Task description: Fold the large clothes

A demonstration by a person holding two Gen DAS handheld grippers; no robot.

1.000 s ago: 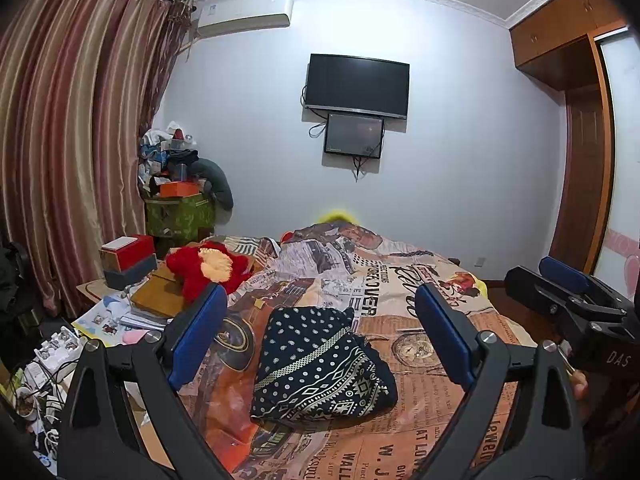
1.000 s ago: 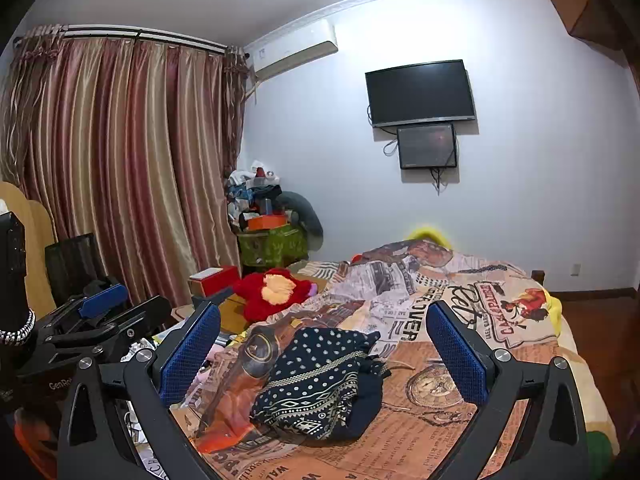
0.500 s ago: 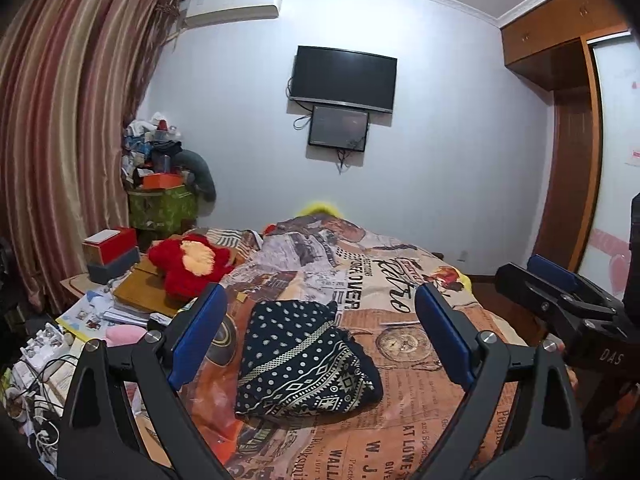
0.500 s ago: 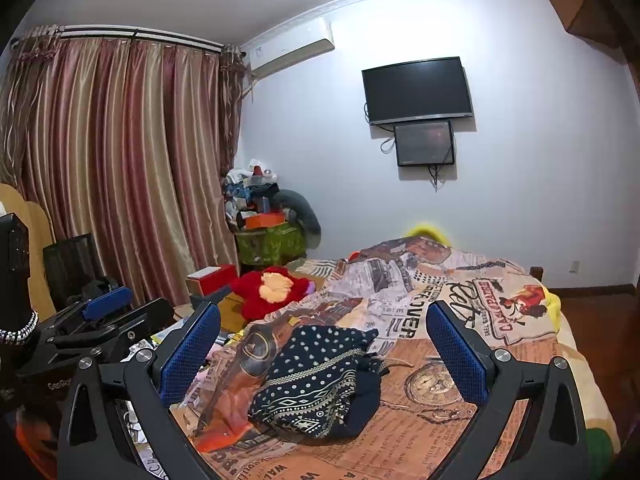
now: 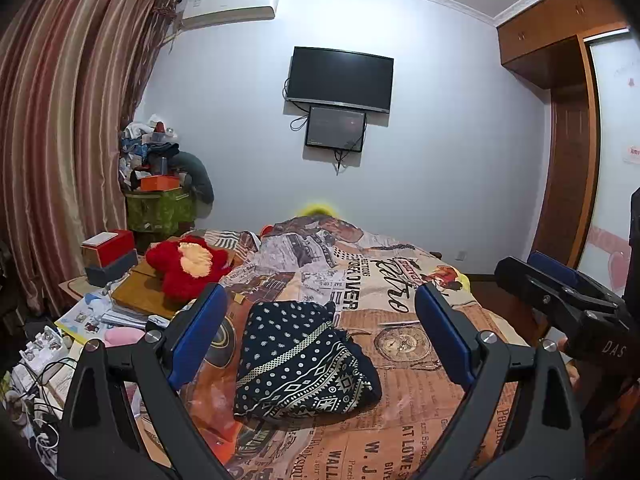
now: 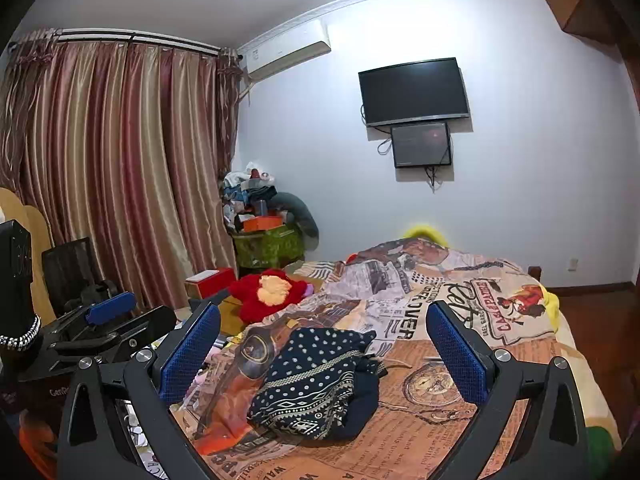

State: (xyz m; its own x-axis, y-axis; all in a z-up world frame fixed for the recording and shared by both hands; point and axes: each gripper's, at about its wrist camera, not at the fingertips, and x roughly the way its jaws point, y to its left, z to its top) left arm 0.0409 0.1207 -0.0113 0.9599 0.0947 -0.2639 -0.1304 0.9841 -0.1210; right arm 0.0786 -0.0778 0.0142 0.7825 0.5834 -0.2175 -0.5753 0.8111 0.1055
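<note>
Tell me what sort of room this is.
A lived-in bedroom, most likely: a bed under a newspaper-print cover, a wall-mounted TV, and striped curtains over the window.

"Retro" and "OVER" on bedspread (image 5: pixel 360 280), "DAS" on right hand-held gripper (image 5: pixel 568 304)

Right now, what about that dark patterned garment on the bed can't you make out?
- Garment: bunched up in both views, so its type and how far it is folded are hidden.
- Its underside: pressed against the bedspread.
- Bed's near edge: hidden in both views by the open tongs, left and right.
</note>
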